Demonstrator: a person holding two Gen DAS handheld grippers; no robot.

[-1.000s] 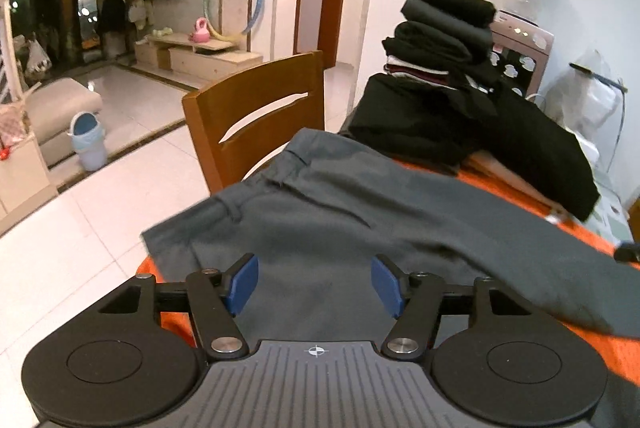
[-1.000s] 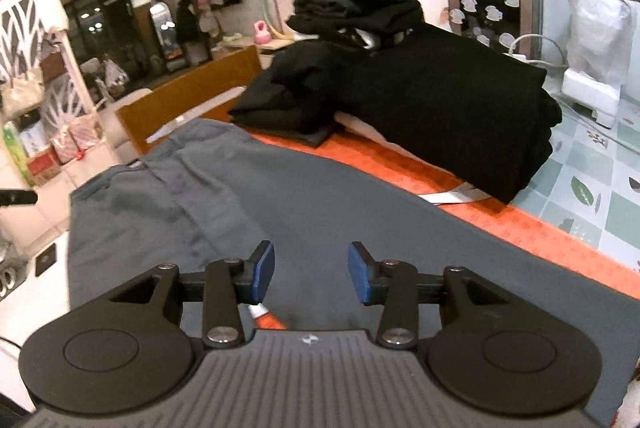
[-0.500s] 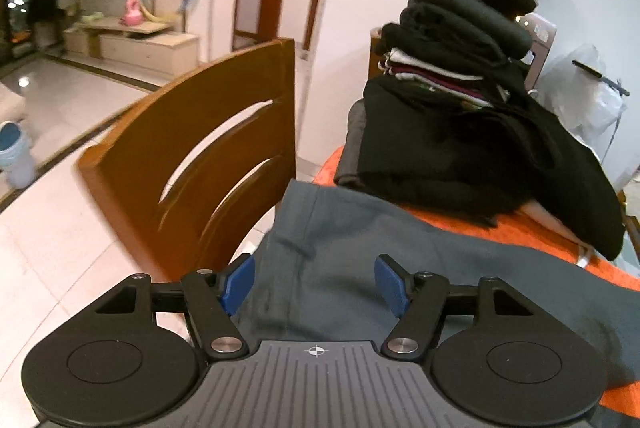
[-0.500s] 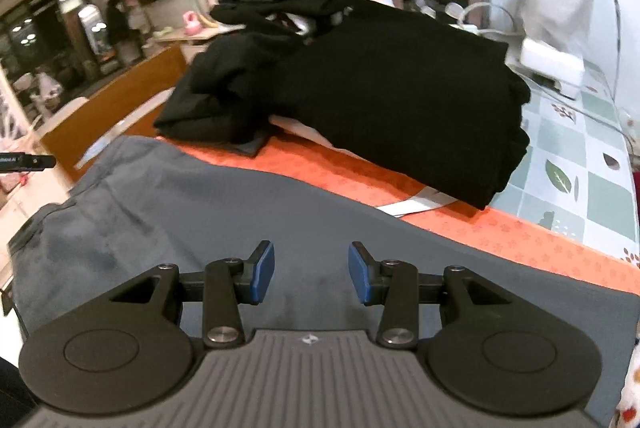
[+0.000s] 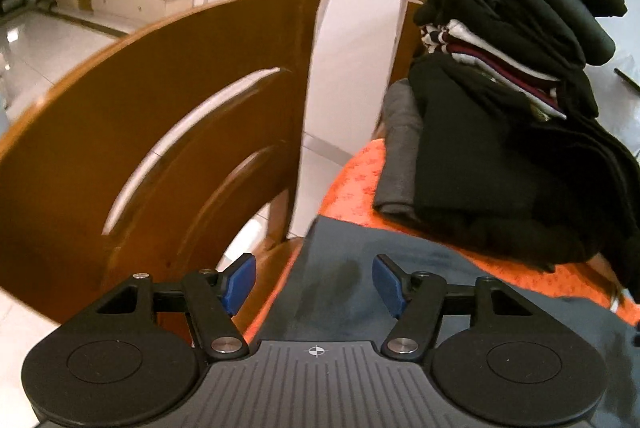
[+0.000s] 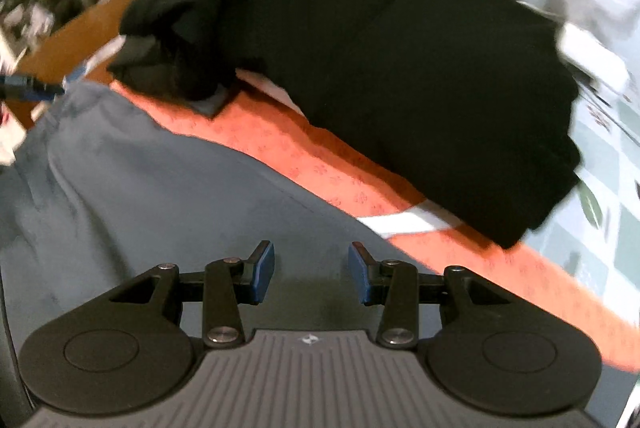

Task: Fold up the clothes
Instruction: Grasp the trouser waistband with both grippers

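Grey trousers [image 5: 460, 292] lie spread on the orange tablecloth [image 5: 356, 180]. My left gripper [image 5: 314, 282] hangs over their far corner at the table's edge, beside the chair. Its jaws are closing, the cloth shows between the blue pads and neither pad presses on it. In the blurred right wrist view my right gripper [image 6: 311, 272] stands open just above the grey trousers [image 6: 160, 196], near their upper edge. Nothing is held in either one.
A wooden chair [image 5: 160, 132] stands close on the left of the table. A black garment pile [image 5: 520, 168] [image 6: 400, 68] with a stack of folded clothes [image 5: 540, 8] on top fills the far side. A white strip [image 6: 404, 224] lies on the cloth.
Both grippers have moved forward and dipped lower. The left one travelled across the trousers to their corner by the chair. The right one has neared the trousers' far edge.
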